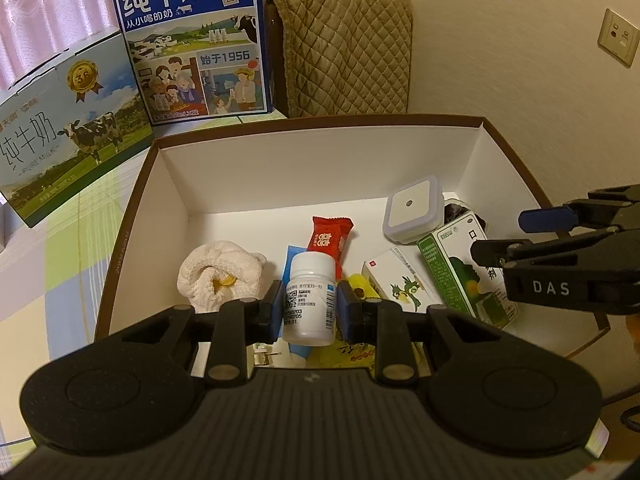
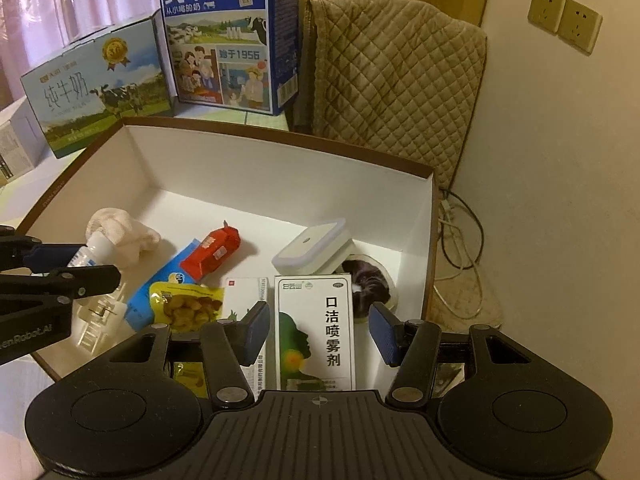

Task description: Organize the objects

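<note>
Left gripper (image 1: 308, 304), middle of frame, clamped on white bottle (image 1: 309, 300) over box (image 1: 280, 168). Right gripper (image 2: 318, 332), lower middle, fingers apart around green spray carton (image 2: 315, 332), not touching it.

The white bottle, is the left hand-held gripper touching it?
Touching. The left wrist view shows the left hand-held gripper with both blue pads pressed against the sides of the white bottle.

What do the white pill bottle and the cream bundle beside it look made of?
White pill bottle, clamped in the left gripper: likely smooth, slightly glossy plastic with a printed paper label. Cream bundle: looks like soft terry cloth, nubbly and crumpled.
</note>
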Demonstrator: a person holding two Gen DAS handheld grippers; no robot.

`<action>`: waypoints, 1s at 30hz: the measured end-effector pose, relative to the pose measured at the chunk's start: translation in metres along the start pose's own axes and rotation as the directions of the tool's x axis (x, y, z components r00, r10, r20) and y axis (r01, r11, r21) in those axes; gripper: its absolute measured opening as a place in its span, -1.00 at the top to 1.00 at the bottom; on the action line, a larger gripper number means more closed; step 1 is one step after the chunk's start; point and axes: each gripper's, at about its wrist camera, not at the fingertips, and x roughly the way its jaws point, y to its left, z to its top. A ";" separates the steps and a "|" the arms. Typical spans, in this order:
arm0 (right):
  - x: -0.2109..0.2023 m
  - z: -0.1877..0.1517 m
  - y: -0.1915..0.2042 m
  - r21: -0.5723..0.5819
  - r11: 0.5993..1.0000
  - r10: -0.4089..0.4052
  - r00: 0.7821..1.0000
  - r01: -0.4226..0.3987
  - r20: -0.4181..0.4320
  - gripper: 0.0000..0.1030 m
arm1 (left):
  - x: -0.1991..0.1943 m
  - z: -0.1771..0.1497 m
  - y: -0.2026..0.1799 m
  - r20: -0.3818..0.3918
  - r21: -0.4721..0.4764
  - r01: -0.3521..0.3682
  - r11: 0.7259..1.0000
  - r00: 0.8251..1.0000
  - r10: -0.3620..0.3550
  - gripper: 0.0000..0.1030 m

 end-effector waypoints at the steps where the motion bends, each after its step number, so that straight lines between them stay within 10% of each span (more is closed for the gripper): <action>1: 0.000 0.000 0.000 -0.002 1.000 0.002 1.000 -0.002 0.000 -0.01 | 0.001 0.000 0.000 0.000 0.002 0.000 1.000 1.000 0.000 0.54; 8: -0.002 0.000 -0.005 0.030 0.999 0.021 1.000 -0.021 0.015 -0.01 | 0.007 0.007 -0.002 0.010 0.002 0.006 1.000 1.000 -0.006 0.50; 18: -0.023 -0.006 -0.011 0.066 0.992 0.107 0.993 -0.110 0.047 -0.01 | -0.005 0.014 0.007 0.071 0.015 -0.021 1.000 0.997 0.020 -0.52; 30: -0.054 -0.036 -0.001 0.089 0.982 0.161 0.983 -0.168 0.083 -0.03 | -0.042 -0.012 0.023 0.087 -0.022 0.000 1.000 0.996 0.002 -0.92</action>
